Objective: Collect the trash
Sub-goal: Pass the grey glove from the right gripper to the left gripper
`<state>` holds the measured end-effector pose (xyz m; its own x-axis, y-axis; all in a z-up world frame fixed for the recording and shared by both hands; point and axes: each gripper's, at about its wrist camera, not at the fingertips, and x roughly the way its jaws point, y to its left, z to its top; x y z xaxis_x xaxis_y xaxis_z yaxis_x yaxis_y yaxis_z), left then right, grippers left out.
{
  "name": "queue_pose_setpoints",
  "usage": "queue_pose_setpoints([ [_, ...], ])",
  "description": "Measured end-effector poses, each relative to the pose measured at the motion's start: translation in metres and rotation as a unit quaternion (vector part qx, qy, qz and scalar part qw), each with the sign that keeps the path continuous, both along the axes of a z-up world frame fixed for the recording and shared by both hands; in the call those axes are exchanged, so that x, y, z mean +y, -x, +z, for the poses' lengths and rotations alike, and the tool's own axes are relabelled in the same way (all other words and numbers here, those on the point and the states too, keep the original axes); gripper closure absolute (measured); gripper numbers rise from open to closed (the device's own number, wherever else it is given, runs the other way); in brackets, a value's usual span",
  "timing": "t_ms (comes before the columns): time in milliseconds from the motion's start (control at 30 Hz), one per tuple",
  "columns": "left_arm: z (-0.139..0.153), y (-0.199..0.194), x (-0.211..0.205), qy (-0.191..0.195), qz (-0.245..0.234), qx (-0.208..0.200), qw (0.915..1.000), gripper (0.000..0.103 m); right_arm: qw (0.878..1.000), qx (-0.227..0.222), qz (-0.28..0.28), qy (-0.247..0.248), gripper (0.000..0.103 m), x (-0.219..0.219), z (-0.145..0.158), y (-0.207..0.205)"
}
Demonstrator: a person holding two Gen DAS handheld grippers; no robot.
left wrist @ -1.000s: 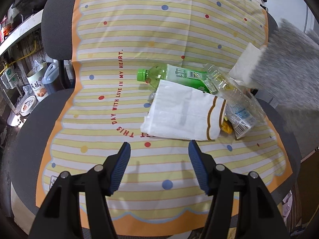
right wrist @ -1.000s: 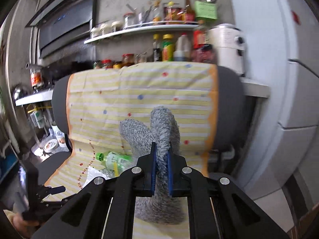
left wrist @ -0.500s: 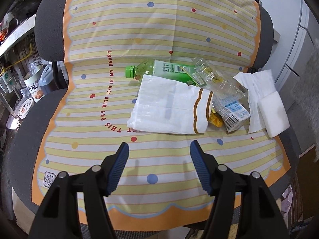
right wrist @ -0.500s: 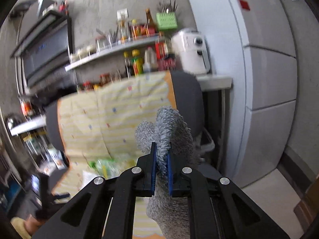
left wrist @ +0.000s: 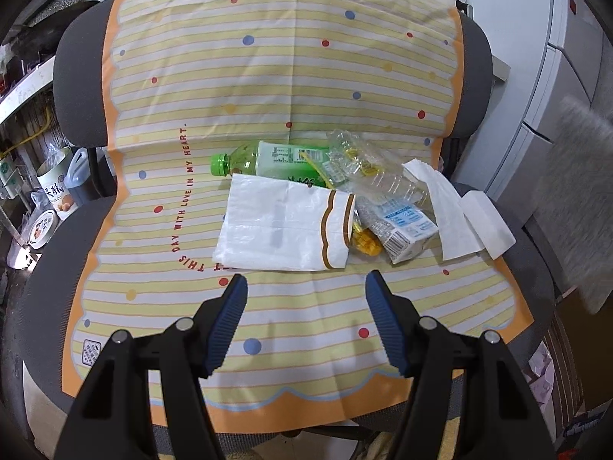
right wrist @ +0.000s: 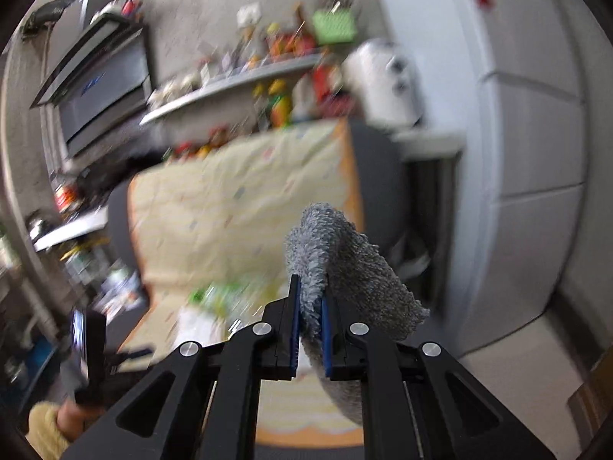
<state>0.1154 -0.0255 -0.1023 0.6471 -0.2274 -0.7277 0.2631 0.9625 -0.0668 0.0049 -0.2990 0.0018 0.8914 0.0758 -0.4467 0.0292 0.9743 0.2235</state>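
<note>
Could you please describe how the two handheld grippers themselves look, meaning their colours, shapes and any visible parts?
Both look the same. The left gripper has black angular plastic linkage arms with round silver pivot bolts, and two fingers faced with blue ribbed pads. The right gripper shows the same black frame, silver bolts and blue pads. No cables or markings are visible.

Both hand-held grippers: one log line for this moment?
left hand-held gripper: open, above white bag | right hand-held gripper: shut on grey cloth

Left wrist view looks down, close, onto the yellow striped chair cover [left wrist: 291,88]; the blurred right wrist view faces that cover [right wrist: 237,207] from farther back.
</note>
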Motion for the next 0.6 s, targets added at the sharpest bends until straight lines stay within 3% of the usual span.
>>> queue_pose_setpoints([
  [200, 0.01, 0.008, 0.023, -0.021, 0.034, -0.023, 0.999, 0.04, 0.991, 0.069, 0.105, -0.049, 0.093, 0.065, -0.063, -0.052],
  [300, 0.007, 0.012, 0.037, -0.024, 0.045, -0.018, 0.9986, 0.04, 0.988, 0.119, 0.093, -0.016, 0.089, 0.087, -0.099, -0.07],
  [400, -0.002, 0.017, 0.042, -0.024, 0.036, -0.003, 0.999, 0.04, 0.978, 0.194, 0.074, 0.032, 0.084, 0.091, -0.136, -0.085],
  [500, -0.012, 0.022, 0.032, -0.014, 0.012, 0.011, 0.9998, 0.039, 0.973, 0.221, 0.061, 0.029, 0.065, 0.076, -0.147, -0.076],
  [533, -0.014, 0.024, 0.027, -0.01, 0.005, 0.014, 0.9998, 0.039, 0.975, 0.214, 0.058, 0.023, 0.053, 0.069, -0.143, -0.068],
  [600, -0.017, 0.029, 0.01, 0.002, -0.026, 0.02, 0.9995, 0.036, 0.978, 0.199, 0.051, 0.024, 0.047, 0.057, -0.134, -0.057],
])
